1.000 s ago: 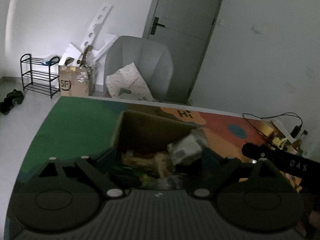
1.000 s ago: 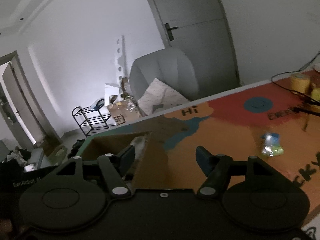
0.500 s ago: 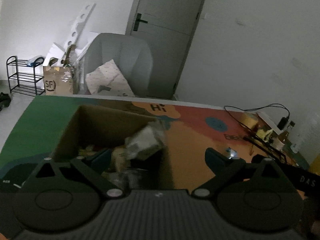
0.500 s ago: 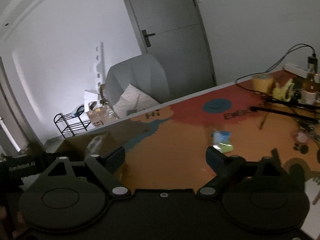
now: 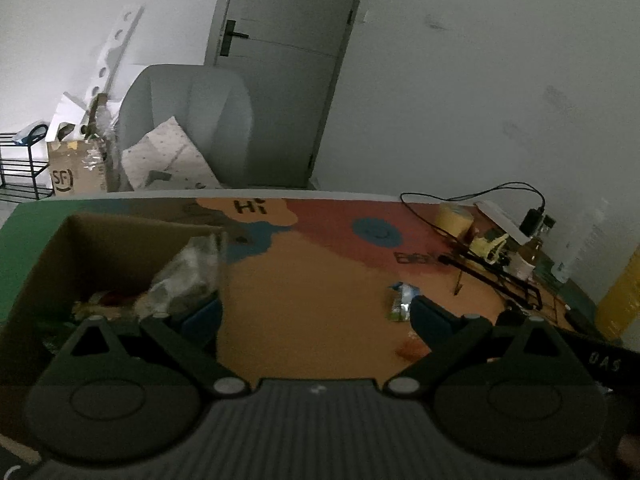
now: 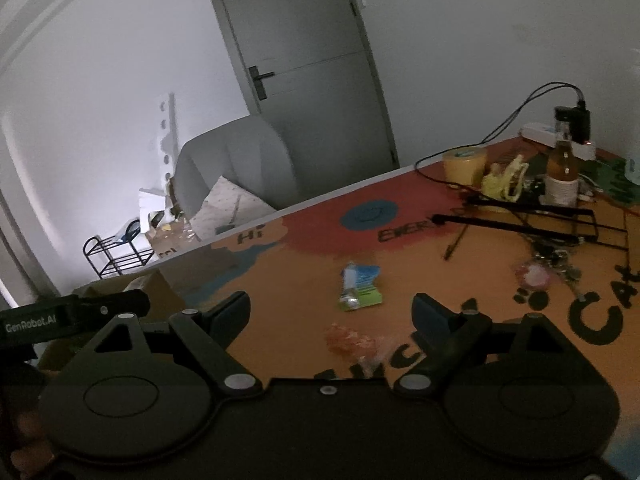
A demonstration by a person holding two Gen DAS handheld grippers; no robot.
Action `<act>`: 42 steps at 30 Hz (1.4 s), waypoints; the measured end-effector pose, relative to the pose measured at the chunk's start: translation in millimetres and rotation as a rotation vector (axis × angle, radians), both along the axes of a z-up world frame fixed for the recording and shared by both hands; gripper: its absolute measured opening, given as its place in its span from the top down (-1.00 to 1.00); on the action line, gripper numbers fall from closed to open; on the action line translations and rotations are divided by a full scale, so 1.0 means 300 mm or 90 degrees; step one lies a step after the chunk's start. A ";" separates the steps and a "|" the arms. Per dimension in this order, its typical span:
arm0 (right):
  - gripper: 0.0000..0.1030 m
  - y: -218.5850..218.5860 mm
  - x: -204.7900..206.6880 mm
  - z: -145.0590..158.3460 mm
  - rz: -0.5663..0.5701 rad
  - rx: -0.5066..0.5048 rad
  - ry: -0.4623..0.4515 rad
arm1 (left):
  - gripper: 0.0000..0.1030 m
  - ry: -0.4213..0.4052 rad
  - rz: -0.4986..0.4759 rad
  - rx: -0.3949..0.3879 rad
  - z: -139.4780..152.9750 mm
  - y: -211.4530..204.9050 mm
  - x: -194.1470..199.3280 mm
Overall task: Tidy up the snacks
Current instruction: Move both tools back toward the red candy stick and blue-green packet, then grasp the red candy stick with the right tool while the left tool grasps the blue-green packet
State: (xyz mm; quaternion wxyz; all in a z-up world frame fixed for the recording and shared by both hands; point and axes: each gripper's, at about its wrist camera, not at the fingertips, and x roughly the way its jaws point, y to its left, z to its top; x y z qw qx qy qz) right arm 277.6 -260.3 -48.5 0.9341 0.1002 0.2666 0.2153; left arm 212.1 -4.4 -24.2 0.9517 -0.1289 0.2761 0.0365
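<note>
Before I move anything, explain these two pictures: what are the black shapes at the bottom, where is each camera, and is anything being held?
There is no robot arm. A person holds a two-finger gripper in each hand, and a fisheye camera on each looks forward along its fingers. The black shapes are those fingers.

The left view shows the left gripper, open and empty, beside a cardboard box that already holds snack packets. The right view shows the right gripper, also open and empty.

On the colourful table mat lie a blue and green snack packet and, nearer, an orange wrapped snack, both between the right gripper's fingers in the picture but not touched. At the far right is clutter: a tape roll, a bottle and cables.
</note>
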 end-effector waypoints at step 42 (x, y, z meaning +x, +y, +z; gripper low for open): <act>0.64 0.063 0.237 -0.260 0.065 -0.046 0.115 | 0.04 0.071 -0.024 0.003 -0.186 -0.155 0.294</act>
